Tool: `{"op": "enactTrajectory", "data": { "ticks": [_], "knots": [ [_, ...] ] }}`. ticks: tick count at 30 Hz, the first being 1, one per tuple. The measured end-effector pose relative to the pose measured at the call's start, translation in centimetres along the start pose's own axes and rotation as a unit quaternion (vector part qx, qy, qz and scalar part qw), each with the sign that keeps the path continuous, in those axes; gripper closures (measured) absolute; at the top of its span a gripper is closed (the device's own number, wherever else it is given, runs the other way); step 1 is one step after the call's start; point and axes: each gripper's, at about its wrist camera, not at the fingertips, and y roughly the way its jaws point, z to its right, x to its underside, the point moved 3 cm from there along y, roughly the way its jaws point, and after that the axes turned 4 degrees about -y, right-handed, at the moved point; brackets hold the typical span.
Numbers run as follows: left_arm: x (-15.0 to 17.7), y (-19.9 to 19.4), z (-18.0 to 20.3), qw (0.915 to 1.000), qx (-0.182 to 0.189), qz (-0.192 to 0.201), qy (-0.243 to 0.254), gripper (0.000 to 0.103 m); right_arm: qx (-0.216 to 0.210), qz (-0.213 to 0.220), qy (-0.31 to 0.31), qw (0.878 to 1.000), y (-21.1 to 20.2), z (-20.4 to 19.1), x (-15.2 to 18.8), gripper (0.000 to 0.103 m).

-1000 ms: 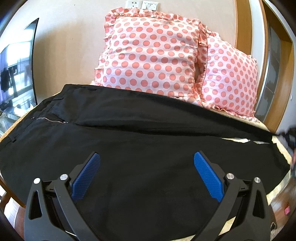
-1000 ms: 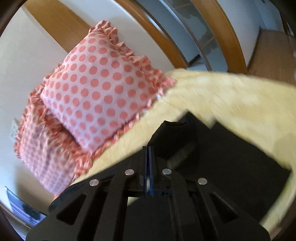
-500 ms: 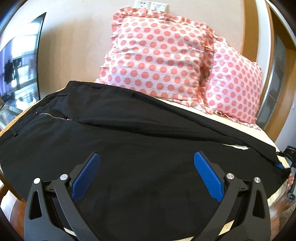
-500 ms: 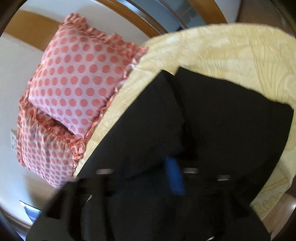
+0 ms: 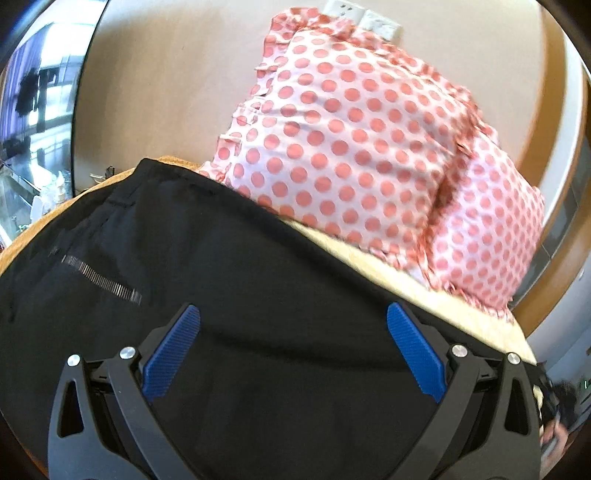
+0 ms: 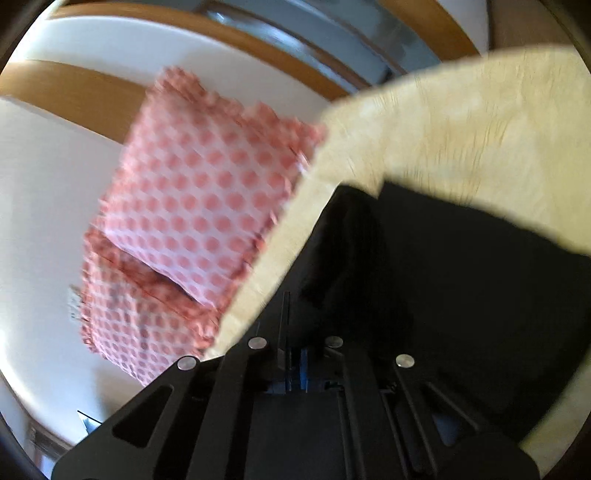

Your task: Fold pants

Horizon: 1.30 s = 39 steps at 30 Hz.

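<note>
Black pants (image 5: 258, 258) lie spread across a bed, their zip (image 5: 99, 277) at the left of the left wrist view. My left gripper (image 5: 293, 310) hovers open over the pants' middle, its blue pads (image 5: 173, 354) wide apart and nothing between them. In the blurred right wrist view the leg end of the pants (image 6: 461, 277) lies on the cream bedspread (image 6: 461, 129). My right gripper (image 6: 291, 325) is shut at the edge of that leg end, where the black cloth bunches up against its fingers.
Two pink polka-dot pillows (image 5: 351, 147) (image 5: 487, 236) lean on the wall behind the pants, also seen as pillows (image 6: 207, 203) on the right wrist's left. A dark screen (image 5: 33, 110) hangs on the left. Wall sockets (image 5: 362, 14) sit above. A wooden door frame (image 6: 74, 92) lies beyond.
My left gripper moved right and up toward the pillows, still open. My right gripper let go of the lifted cloth, opened, then shut again lower at the leg end.
</note>
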Motion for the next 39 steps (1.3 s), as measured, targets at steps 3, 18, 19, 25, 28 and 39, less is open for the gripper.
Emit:
{"op": "enactTrajectory", "data": {
  "ticks": [3, 18, 19, 25, 28, 39],
  "knots": [
    [-3.3, 4.1, -0.3, 0.9995, -0.017, -0.025, -0.015, 0.002, -0.006, 0.006, -0.016, 1.0, -1.1, -0.7, 0.0, 0.1],
    [-6.2, 13.7, -5.5, 0.9781, -0.061, -0.114, -0.163, 0.098, -0.015, 0.018, -0.046, 0.999, -1.9, -2.0, -0.5, 0.1],
    [-5.8, 10.6, -5.3, 0.9844, -0.055, -0.085, -0.144, 0.098, -0.014, 0.023, -0.049, 0.998, -2.2, -2.1, -0.7, 0.1],
    [3.2, -5.8, -6.6, 0.9923, -0.029, 0.006, -0.12, 0.097, 0.01, 0.047, -0.047, 0.998, -3.9, -0.5, -1.6, 0.1],
    [8.5, -9.0, -7.1, 0.9917, -0.062, 0.009, -0.112, 0.097, 0.02, 0.043, -0.036, 0.998, -4.1, 0.7, -1.4, 0.1],
    [14.7, -10.2, -9.4, 0.9842, -0.098, -0.013, -0.147, 0.088, 0.05, 0.013, 0.008, 0.999, -4.0, 3.5, -0.5, 0.1]
  ]
}}
